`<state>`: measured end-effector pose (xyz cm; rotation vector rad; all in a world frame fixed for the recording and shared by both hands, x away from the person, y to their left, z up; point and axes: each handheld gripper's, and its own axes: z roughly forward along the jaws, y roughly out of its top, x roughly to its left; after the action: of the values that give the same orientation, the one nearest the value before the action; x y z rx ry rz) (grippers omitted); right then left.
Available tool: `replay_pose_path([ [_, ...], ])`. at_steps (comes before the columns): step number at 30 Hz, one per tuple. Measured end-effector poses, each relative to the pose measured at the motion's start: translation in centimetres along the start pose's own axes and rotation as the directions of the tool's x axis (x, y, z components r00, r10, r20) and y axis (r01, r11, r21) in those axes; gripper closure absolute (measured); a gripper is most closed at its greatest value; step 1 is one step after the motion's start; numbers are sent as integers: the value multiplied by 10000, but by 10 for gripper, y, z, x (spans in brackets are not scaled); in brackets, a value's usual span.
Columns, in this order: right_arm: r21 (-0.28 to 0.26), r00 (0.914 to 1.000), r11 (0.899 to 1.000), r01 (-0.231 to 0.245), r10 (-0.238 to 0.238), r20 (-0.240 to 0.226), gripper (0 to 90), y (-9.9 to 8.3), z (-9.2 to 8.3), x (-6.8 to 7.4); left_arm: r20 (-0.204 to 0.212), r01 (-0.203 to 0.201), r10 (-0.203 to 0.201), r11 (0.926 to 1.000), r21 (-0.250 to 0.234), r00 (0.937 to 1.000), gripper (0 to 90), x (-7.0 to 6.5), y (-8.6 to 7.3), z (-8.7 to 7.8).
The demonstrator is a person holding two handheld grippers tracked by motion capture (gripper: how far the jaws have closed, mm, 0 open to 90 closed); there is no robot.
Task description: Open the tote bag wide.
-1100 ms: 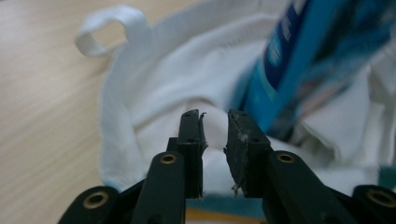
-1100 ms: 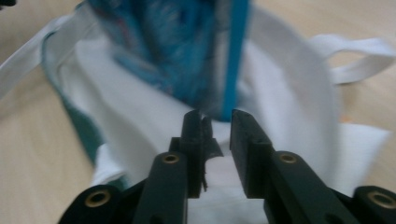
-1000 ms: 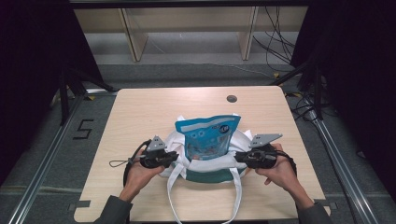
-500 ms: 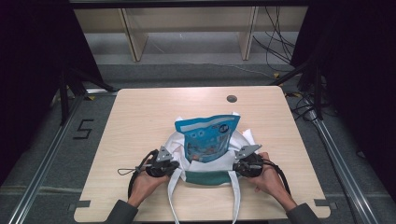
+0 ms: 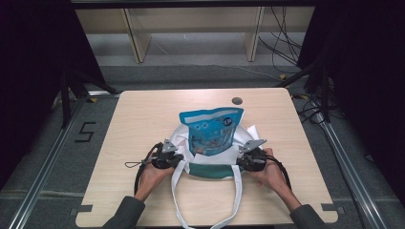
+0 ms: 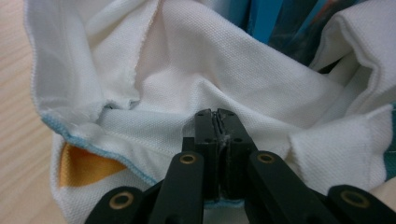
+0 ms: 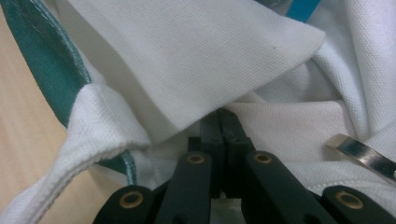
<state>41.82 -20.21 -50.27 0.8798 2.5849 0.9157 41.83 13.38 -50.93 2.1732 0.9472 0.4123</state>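
At the near edge of the light wooden table (image 5: 143,114), two long white fabric handles (image 5: 176,200) trail toward the person from a white and teal cloth tote bag (image 5: 210,169) lying at the table's middle. The left gripper (image 5: 173,157) has its jaws pressed together on a fold of white cloth at the bag's left rim, and the right gripper (image 5: 244,160) pinches the white cloth at the right rim the same way. Beyond them a blue printed snack pouch (image 5: 211,130) stands upright in the bag's mouth, and farther back a small dark round disc (image 5: 237,101) sits in the tabletop.
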Motion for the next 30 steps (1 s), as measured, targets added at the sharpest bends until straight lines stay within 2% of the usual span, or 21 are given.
replay_pose_path([
  [3,-152,9998,9997,-172,173,53,900,2,4,-8,-84,269,-270,9995,-136,9996,865,4,4,6],
  [4,-89,9997,9996,-259,259,30,900,3,4,-11,-108,286,-288,9994,-213,9995,865,5,5,8],
  [5,41,9995,9995,-321,321,23,900,5,4,-14,-274,146,-147,9999,-32,9995,865,7,7,8],
  [6,-191,9992,9991,-369,372,115,900,5,7,-16,-220,151,-154,9998,-148,9996,865,8,8,10],
  [7,-170,9982,9981,-588,590,74,900,6,8,-15,-193,417,-422,9988,-253,9989,865,8,8,13],
  [8,-226,9991,9990,-396,400,149,900,7,9,-19,-225,450,-456,9986,-267,9987,865,10,9,14],
  [9,-190,9988,9988,-448,451,169,900,8,10,-21,-165,530,-537,9978,-388,9984,864,11,9,15],
  [10,-192,9987,9986,-496,497,84,900,9,10,-22,-205,432,-439,9985,-327,9988,864,12,10,15],
  [12,-216,9982,9980,-591,592,57,900,10,11,-24,-207,495,-501,9983,-298,9985,864,12,11,16],
  [13,-249,9986,9984,-508,511,106,900,10,12,-26,-220,558,-567,9976,-403,9982,865,12,11,17],
  [15,-202,9973,9974,-692,697,221,900,11,13,-24,-241,439,-449,9983,-387,9987,864,12,12,17],
  [17,-346,9995,9991,-236,243,194,900,11,13,-27,-224,371,-378,9989,-293,9990,862,13,12,15],
  [19,-354,9997,9991,-214,217,83,899,11,13,-27,-172,635,-645,9966,-521,9978,857,12,11,16],
  [21,-216,9996,9994,-282,280,-82,885,11,11,-27,-119,525,-531,9973,-508,9985,845,14,11,14],
  [22,-280,9968,9965,-788,791,114,879,10,10,-23,-193,592,-605,9962,-642,9980,825,13,11,14],
  [23,-274,9957,9954,-920,921,24,868,11,8,-23,-170,661,-675,9951,-732,9976,814,13,11,14],
  [24,-355,9976,9970,-686,690,99,855,11,8,-26,-187,575,-589,9961,-669,9981,803,13,12,12],
  [25,-387,9970,9963,-769,772,80,847,11,6,-26,-138,558,-569,9959,-715,9983,796,13,12,11],
  [27,-495,9975,9964,-689,697,140,831,11,5,-28,-169,780,-799,9926,-931,9967,768,12,13,11],
  [29,-505,9967,9956,-785,795,166,821,12,3,-27,-235,679,-703,9934,-929,9972,756,12,14,9],
  [30,-500,9952,9940,-974,979,73,816,12,3,-25,-109,678,-689,9943,-824,9976,753,13,15,7],
])
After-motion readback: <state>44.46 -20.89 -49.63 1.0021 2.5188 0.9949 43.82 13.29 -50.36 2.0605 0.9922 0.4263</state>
